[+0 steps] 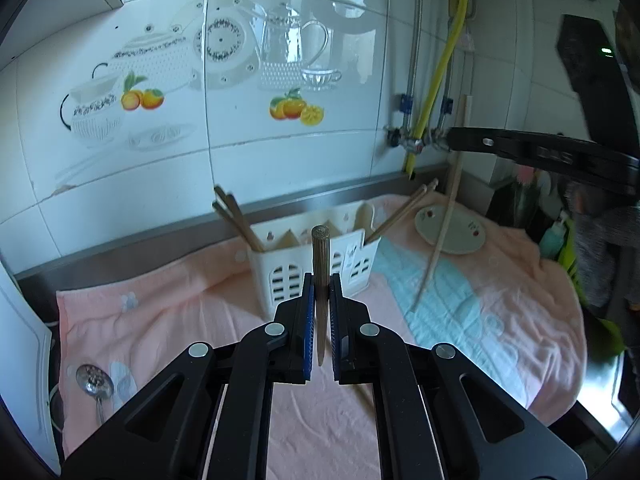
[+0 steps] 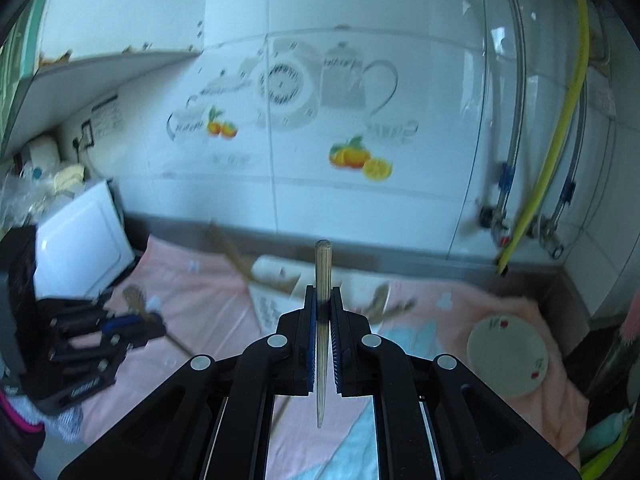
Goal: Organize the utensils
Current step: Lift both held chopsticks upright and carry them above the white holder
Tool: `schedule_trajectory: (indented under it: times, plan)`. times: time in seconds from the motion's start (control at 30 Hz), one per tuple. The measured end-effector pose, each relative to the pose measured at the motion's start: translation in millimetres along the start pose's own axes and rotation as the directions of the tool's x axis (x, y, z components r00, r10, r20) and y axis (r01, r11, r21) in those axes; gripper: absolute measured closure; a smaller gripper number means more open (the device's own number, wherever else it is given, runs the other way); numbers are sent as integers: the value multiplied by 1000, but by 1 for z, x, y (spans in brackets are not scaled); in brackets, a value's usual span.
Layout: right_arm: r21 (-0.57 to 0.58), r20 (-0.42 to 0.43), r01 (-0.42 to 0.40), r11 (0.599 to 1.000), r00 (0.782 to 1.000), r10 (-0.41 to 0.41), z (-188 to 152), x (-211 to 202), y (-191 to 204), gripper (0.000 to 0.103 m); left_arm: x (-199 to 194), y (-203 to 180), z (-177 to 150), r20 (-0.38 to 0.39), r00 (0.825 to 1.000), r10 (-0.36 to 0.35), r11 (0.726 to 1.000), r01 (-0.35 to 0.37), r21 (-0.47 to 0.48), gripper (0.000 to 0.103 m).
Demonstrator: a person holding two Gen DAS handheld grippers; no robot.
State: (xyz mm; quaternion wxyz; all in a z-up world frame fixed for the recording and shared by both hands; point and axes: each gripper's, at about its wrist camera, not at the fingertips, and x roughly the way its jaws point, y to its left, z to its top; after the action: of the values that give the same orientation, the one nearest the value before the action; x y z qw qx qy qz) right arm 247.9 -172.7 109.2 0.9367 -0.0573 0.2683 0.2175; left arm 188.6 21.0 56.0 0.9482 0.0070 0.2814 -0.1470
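Observation:
My left gripper (image 1: pixel 320 280) is shut on a brown chopstick (image 1: pixel 320 256) that stands upright between the blue pads, just in front of the white utensil holder (image 1: pixel 312 268). The holder has chopsticks in its left end (image 1: pixel 236 216) and right end (image 1: pixel 400 210). My right gripper (image 2: pixel 323 294) is shut on a lighter chopstick (image 2: pixel 322 272), held upright above the towel; it also shows in the left wrist view (image 1: pixel 444 216). The holder (image 2: pixel 276 280) is blurred behind it. The left gripper shows at the left of the right wrist view (image 2: pixel 132 320).
A pink and light blue towel (image 1: pixel 480 304) covers the counter. A small white plate (image 1: pixel 450 230) lies at the back right, and it shows in the right wrist view (image 2: pixel 508 354). A metal spoon (image 1: pixel 95 380) lies at the towel's left edge. A tiled wall and pipes (image 1: pixel 416 140) stand behind.

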Motion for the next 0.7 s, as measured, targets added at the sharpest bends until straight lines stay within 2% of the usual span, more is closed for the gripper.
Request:
schedule_trajectory:
  times: [0.4,0.7]
  plan:
    - [97,88,62,993,994,-71,61,33,-27,97,-21,-6,55,78,997,-3,998,-1,58,97]
    - [157,120,99,983,986,-119,67,63,-45,97,-30,-5,97,154,988,12,997,-23,72,97]
